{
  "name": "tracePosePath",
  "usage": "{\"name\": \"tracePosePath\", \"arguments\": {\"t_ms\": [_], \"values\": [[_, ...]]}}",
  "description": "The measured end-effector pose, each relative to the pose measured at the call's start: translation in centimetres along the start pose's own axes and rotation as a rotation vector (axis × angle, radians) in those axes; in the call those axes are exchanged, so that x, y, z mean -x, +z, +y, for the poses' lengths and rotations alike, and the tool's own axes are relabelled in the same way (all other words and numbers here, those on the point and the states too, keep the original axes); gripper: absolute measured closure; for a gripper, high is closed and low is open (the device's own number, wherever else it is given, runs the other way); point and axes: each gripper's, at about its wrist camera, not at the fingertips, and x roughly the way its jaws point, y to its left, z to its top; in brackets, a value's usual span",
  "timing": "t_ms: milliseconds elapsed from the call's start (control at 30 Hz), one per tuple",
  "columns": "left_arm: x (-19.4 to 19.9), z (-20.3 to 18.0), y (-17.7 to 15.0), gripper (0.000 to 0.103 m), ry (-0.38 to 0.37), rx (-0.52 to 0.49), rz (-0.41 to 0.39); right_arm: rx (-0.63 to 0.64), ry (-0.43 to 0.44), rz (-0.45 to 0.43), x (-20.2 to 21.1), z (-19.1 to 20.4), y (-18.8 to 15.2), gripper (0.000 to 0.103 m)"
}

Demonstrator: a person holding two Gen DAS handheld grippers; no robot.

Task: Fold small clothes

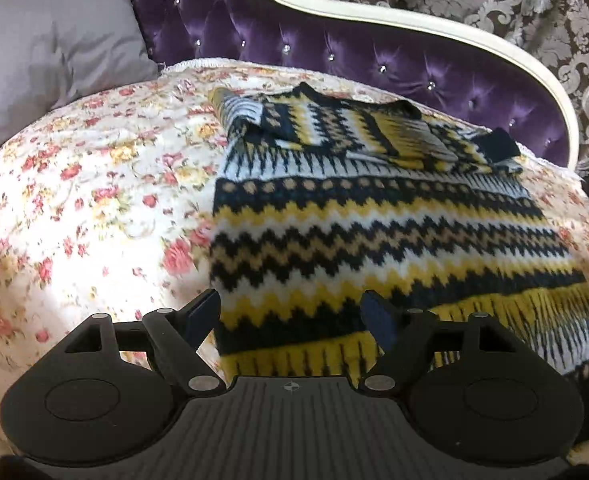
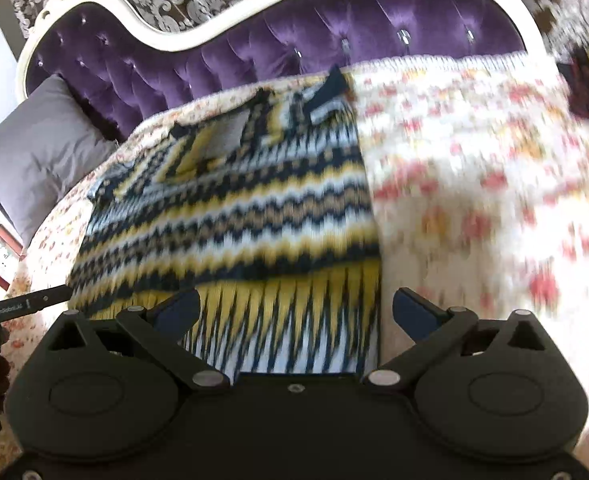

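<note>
One sweater, one pillow, two grippers over the hem.
Left gripper and right gripper both gape empty; hem corners lie between jaws, open quilt outside.

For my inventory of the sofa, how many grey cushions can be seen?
1. The grey cushion leans at the sofa's left end, against the purple tufted backrest, left of the patterned sweater on the floral cover. Others may be hidden out of view.
</note>
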Motion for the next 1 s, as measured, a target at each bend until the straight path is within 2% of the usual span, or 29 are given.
{"name": "tracePosePath", "arguments": {"t_ms": [200, 400, 500, 533, 767, 867, 1000], "values": [[-0.5, -1.9, 1.7, 0.027, 0.024, -0.027, -0.011, 0.018, -0.022, 0.036, -0.1, 0.9, -1.3, 0.001], [-3.4, -3.9, 3.5, 0.027, 0.063, -0.063, 0.06, 0.048, -0.056, 0.074, -1.1, 1.3, -1.6, 0.0], [-5.6, -4.7, 3.6, 0.027, 0.093, -0.071, 0.16, 0.04, -0.05, 0.075, -1.2, 1.1, -1.6, 0.0], [-6.0, -4.9, 3.6, 0.021, 0.105, -0.069, 0.166, 0.04, -0.049, 0.076, -1.2, 1.1, -1.6, 0.0], [-6.1, -4.4, 3.0, 0.011, 0.1, -0.02, 0.145, 0.041, -0.05, 0.077, -1.4, 1.1, -1.5, 0.0], [-6.2, -4.6, 2.9, 0.005, 0.089, -0.028, 0.163, 0.042, -0.05, 0.078, -1.4, 1.0, -1.5, 0.0], [-6.7, -4.6, 3.3, 0.003, 0.085, -0.011, 0.199, 0.036, -0.047, 0.077, -1.4, 1.1, -1.5, 0.0]]}}
